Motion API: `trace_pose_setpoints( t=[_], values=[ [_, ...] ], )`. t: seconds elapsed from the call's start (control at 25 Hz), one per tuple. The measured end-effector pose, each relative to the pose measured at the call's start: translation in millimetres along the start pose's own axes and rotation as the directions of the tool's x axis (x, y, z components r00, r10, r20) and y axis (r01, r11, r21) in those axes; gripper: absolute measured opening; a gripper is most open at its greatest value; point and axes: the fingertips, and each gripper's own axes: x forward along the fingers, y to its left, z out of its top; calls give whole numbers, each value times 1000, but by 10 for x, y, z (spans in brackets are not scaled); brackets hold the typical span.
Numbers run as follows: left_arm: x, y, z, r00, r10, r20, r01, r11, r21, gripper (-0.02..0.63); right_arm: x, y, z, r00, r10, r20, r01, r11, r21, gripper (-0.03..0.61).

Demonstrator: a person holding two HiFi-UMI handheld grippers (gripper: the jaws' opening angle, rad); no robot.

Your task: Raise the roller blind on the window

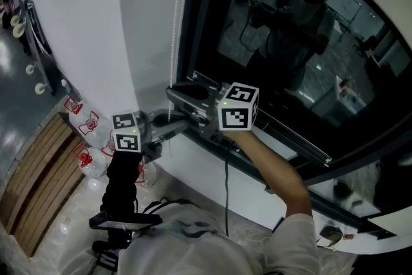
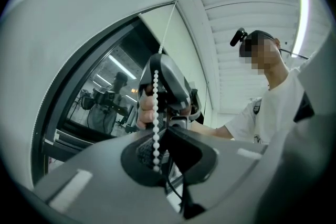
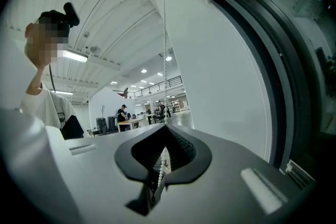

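bead chain (image 1: 172, 42): the roller blind's white chain. It hangs straight down along the left edge of the window frame, at 11 o'clock from the middle of the head view.
right gripper (image 3: 165, 126): jaws together, clamped on the bead chain. Beads show in the hollow behind its tips, and the strand runs up from them toward 12 o'clock.
left gripper (image 2: 159, 129): jaws closed on the same chain, just below the right gripper's hold. In the head view it sits at 8 o'clock of the right gripper.
window (image 1: 302, 35): dark glass at 1 o'clock, reflecting the person.
wall (image 1: 90, 22): white, at 10 o'clock, left of the chain.
forearm (image 1: 277, 170): bare, reaching in from 5 o'clock to the right gripper.
floor items: plastic bags (image 1: 87, 129) with red print and wooden slats (image 1: 38, 183), at 8 o'clock.
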Motion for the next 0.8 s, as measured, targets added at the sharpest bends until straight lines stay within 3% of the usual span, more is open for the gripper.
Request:
trace_pose_setpoints(
  t=[0.16,0.24,0.28,0.4,0.8],
  values=[
    [-7,-5,21,1000,-2,10,2,1000,-2,-2,-36,11,93,1000,7,-28,-8,999,-40,8],
    [-13,-2,20,1000,-1,14,1,1000,-4,-2,-33,34,255,1000,23,-2,-23,998,-61,67],
    [-14,-1,14,1000,-2,15,2,1000,-5,-1,-39,34,388,999,31,32,-29,998,-60,107],
    [-15,0,-6,1000,-3,16,3,1000,-8,-1,-48,1,897,991,40,131,-30,997,-75,146],
    [-41,20,-31,1000,13,23,-13,1000,-17,0,61,191,2394,968,85,236,-16,959,-282,146]
  ],
)
